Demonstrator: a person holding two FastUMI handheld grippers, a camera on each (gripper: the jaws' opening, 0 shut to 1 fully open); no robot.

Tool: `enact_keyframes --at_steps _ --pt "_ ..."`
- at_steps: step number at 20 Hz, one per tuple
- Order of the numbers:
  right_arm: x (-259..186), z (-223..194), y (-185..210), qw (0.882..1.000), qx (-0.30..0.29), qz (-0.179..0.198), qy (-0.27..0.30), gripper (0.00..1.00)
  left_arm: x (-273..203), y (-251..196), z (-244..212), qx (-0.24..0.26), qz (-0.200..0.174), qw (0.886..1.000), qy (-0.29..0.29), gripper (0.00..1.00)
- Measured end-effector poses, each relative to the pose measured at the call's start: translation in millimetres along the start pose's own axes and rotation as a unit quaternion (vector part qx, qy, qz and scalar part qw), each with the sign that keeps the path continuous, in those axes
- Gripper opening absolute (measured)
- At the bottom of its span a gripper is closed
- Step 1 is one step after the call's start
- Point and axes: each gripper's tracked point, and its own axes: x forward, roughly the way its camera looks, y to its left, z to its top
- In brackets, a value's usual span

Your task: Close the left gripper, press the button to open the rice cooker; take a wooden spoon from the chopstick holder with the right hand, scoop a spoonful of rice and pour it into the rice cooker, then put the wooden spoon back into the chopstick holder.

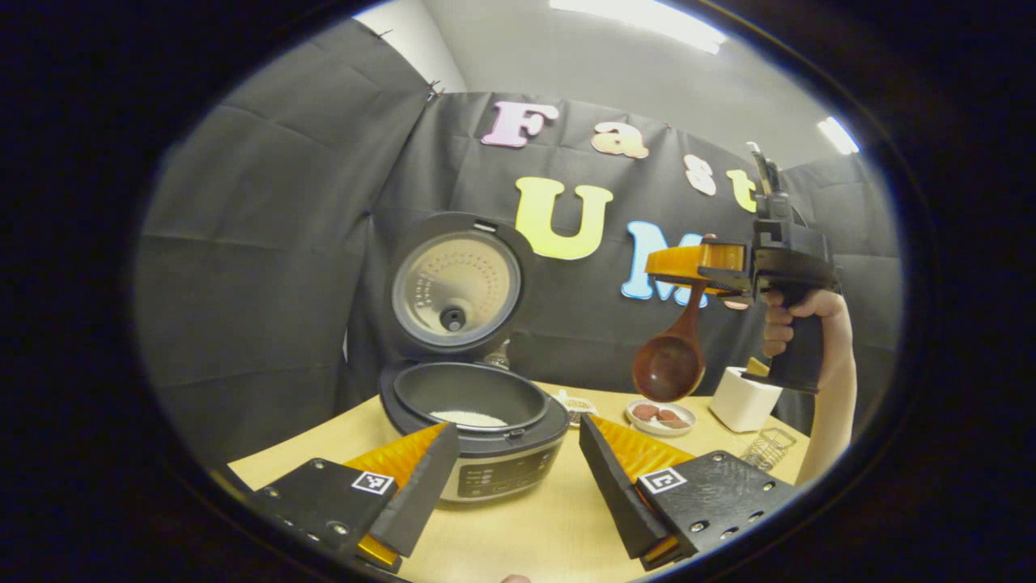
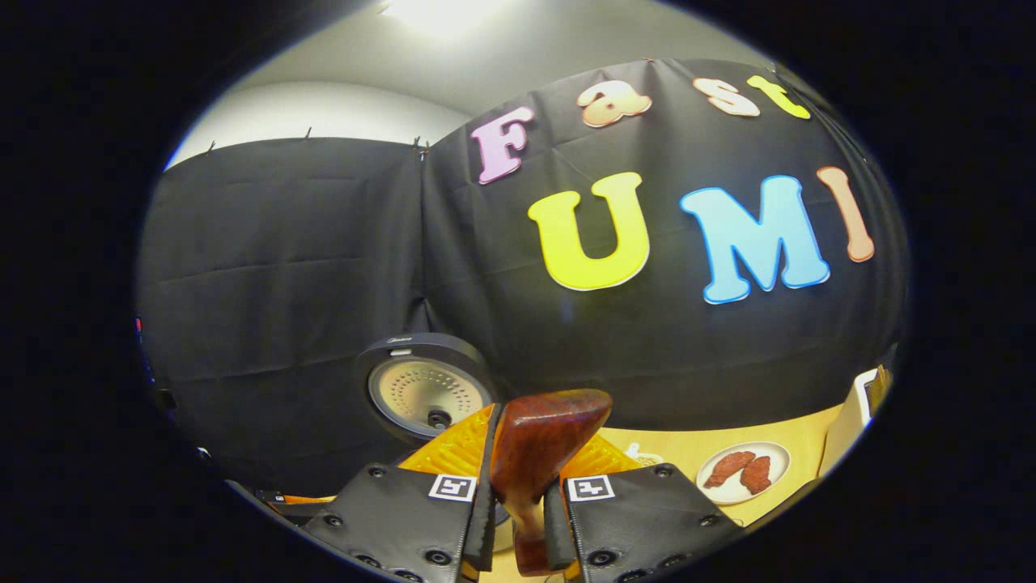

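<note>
Rice cooker (image 1: 477, 437): on table (image 1: 526, 534), lid raised, white rice inside pot. Wooden spoon (image 1: 672, 356): held aloft right of cooker, bowl hanging down, handle clamped by right gripper (image 2: 522, 494). Left gripper (image 1: 518, 478): 2 fingers spread, holding nothing. White chopstick holder (image 1: 743, 398): table, far right.

Ceiling lights (image 1: 639, 20) are glaring overhead, the fisheye lens is bending the edges, and the table (image 1: 518, 526) is showing soft shadows.
</note>
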Motion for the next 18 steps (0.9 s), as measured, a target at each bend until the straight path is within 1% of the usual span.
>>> enact_keyframes --at_steps 1,2,3,4,5,8,9,10,11,12,13,14,18 --pt "-11 2 -15 1.0 -0.001 -0.014 -0.005 0.27 0 -10 0 0.001 -0.008 1.0 0.0 0.93" --pt "-23 3 -31 0.999 -0.004 -0.031 -0.01 0.23 1 -18 0 0.001 -0.015 1.0 0.0 0.94" --pt "-35 4 -48 0.999 -0.006 -0.047 -0.014 0.27 5 -25 -2 0.0 -0.022 1.0 0.001 0.93" --pt "-44 5 -63 0.998 -0.007 -0.064 -0.017 0.27 9 -35 -3 0.0 -0.03 1.0 0.002 0.93" --pt "-55 7 -79 0.997 -0.006 -0.079 -0.02 0.24 11 -43 -6 0.0 -0.036 0.999 0.005 0.93" --pt "-89 1 -121 0.992 0.012 -0.123 -0.023 0.23 20 -76 -11 -0.003 -0.06 0.998 0.011 0.93" --pt "-100 -1 -134 0.99 0.022 -0.137 -0.023 0.27 23 -87 -12 -0.005 -0.07 0.997 0.012 0.93" --pt "-110 -5 -147 0.988 0.028 -0.149 -0.023 0.24 26 -98 -13 -0.006 -0.077 0.997 0.014 0.93" --pt "-121 -10 -161 0.986 0.034 -0.162 -0.021 0.27 30 -108 -17 -0.006 -0.083 0.996 0.017 0.94" --pt "-130 -13 -174 0.983 0.04 -0.175 -0.02 0.23 34 -117 -21 -0.004 -0.088 0.996 0.022 0.93" --pt "-139 -15 -187 0.981 0.046 -0.188 -0.019 0.27 36 -125 -25 -0.002 -0.093 0.995 0.026 0.92" --pt "-148 -18 -198 0.979 0.053 -0.199 -0.018 0.27 38 -132 -25 0.0 -0.096 0.995 0.027 0.94" --pt "-178 -33 -238 0.969 0.07 -0.237 -0.011 0.27 41 -154 -29 0.001 -0.1 0.995 0.027 0.92"
